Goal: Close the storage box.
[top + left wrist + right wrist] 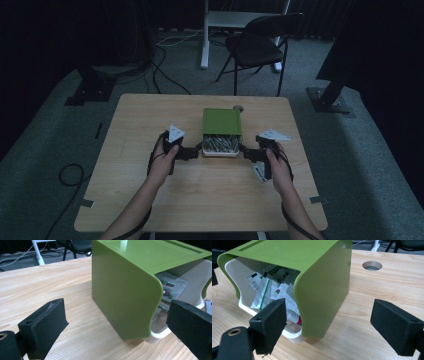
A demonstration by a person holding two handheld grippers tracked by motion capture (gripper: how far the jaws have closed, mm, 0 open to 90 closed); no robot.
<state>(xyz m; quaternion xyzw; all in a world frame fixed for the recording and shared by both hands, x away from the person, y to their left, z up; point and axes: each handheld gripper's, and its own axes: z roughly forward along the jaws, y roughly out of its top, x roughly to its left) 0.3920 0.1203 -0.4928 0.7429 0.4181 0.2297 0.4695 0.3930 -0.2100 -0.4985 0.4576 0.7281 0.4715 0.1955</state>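
A dim room with a folding chair (pixel 260 47) behind a pale wooden bench (pixel 150 115). On it a green box (pixel 221 121) stands between the two grippers, its white drawer (pixel 220 151) pulled part out and full of paper sachets (pixel 274 287). The left gripper (pixel 192 152) and right gripper (pixel 248 152) both have their jaws spread, each straddling a front corner of the green shell. The plastic looks stiff, smooth and probably light, so it may slide; the flat side walls look the surest hold.

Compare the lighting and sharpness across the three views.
High view: dim and underexposed, room beyond the table nearly black. Left gripper view: bright, glare on the green box top, near jaws soft. Right gripper view: evenly lit, packets sharp, jaws slightly blurred.
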